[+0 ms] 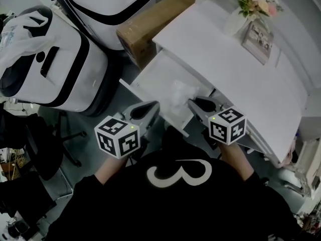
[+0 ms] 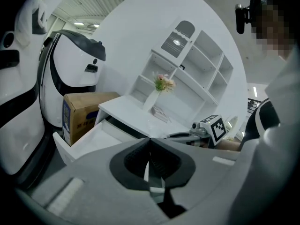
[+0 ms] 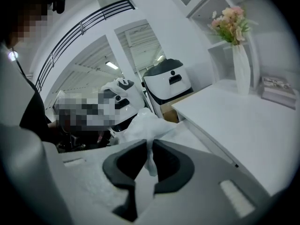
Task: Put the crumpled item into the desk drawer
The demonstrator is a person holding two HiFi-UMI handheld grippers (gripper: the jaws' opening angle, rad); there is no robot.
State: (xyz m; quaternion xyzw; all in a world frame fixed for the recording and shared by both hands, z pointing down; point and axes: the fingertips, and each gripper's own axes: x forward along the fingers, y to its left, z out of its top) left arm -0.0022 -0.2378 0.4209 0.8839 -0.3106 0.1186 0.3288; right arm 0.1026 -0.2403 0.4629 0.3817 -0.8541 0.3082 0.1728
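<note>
- The crumpled item (image 1: pixel 182 92), a white wad, is pinched by one corner in the right gripper (image 1: pixel 192 103); that gripper's own view shows the jaws nearly together on a fold of it (image 3: pixel 146 123).
- In the head view it hangs over the open drawer (image 1: pixel 159 77), close under the desk (image 1: pixel 228 72) edge.
- The left gripper (image 1: pixel 153 107) sits by the drawer's front rim, jaws pressed together on nothing (image 2: pixel 150 139).
- A vase (image 1: pixel 235 20) of pink flowers and a small frame (image 1: pixel 258 39) stand at the desk's back.
- A cardboard box (image 1: pixel 150 25) sits just beyond the drawer.
- White cases (image 1: pixel 60 67) stand left of the box.
</note>
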